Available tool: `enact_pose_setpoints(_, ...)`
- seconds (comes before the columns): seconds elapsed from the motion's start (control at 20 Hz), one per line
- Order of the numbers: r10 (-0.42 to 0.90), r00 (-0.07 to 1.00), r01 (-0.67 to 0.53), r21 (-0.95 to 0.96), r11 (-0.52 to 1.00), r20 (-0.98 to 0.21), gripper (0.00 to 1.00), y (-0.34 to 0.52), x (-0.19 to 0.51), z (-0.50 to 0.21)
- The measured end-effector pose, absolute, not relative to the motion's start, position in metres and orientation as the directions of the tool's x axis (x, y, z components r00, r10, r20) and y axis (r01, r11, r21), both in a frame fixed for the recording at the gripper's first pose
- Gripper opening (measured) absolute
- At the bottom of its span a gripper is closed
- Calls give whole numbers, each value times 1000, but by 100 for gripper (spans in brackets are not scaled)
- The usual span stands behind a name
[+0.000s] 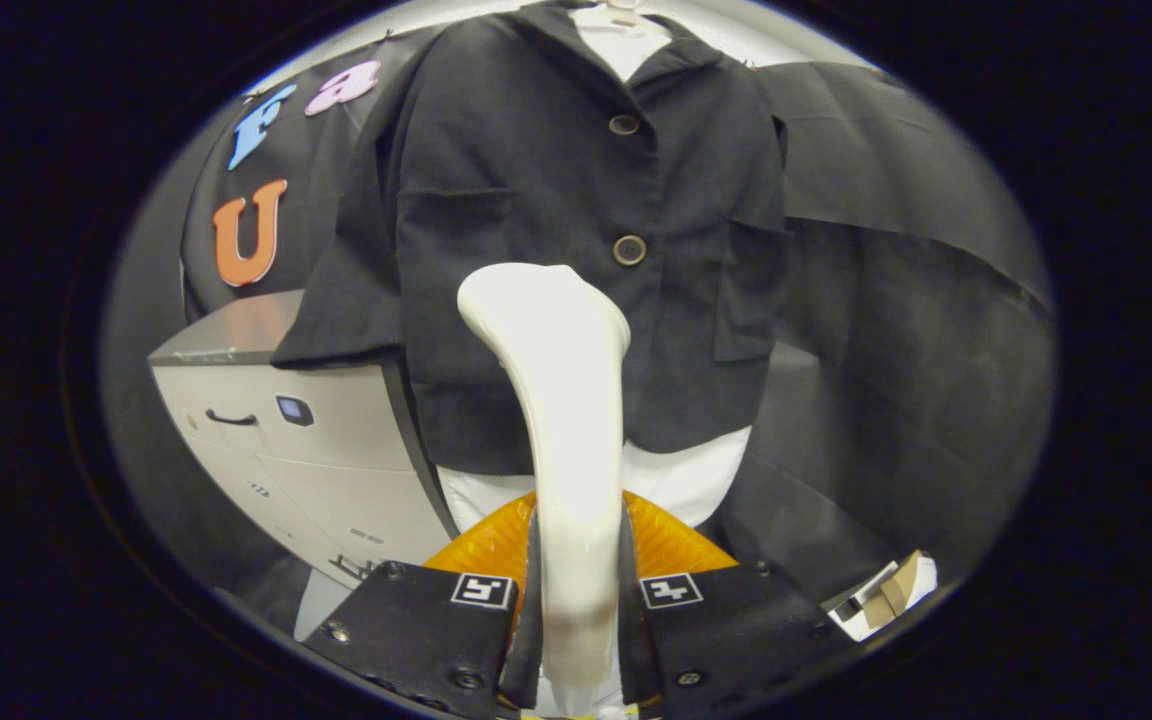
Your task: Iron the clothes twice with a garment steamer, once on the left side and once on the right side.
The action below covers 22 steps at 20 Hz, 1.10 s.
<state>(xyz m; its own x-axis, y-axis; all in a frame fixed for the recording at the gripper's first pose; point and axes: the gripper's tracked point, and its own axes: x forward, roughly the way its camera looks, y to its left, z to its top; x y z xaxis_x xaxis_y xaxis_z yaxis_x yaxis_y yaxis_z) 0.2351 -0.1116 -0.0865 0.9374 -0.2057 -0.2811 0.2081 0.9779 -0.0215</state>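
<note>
- The gripper (576, 600) had both fingers clamped on the garment steamer (561, 420), a smooth glossy handle rising upright between them.
- Its flared head seemingly faced the dark matte jacket (536, 200) beyond.

There is 1 view, from a fisheye camera riding on the gripper (576, 600), looking forward along its 2 fingers, which show at the bottom centre of the frame, closed against the handle of the garment steamer (561, 400). The camera faces the dark jacket (556, 200) almost square on and from close by; the jacket fills the upper centre. A grey cabinet (296, 430) sits at lower left, and the wide lens bends the scene's edges.
</note>
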Motion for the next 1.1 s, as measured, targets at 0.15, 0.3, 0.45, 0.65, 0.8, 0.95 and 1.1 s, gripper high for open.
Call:
enact_pose_setpoints(0.15,-216,947,227,19,974,-238,33,-132,212,-58)
enact_pose_setpoints(0.3,-243,951,257,54,965,-191,33,-162,193,-26)
enact_pose_setpoints(0.45,-276,951,287,73,955,-140,33,-192,186,13)
enact_pose_setpoints(0.65,-307,948,314,99,944,-80,33,-225,193,67)
enact_pose_setpoints(0.8,-309,950,311,124,942,-33,33,-239,208,111)
enact_pose_setpoints(0.95,-310,951,305,134,943,20,33,-248,223,155)
enact_pose_setpoints(1.1,-307,950,297,133,946,63,33,-250,242,193)
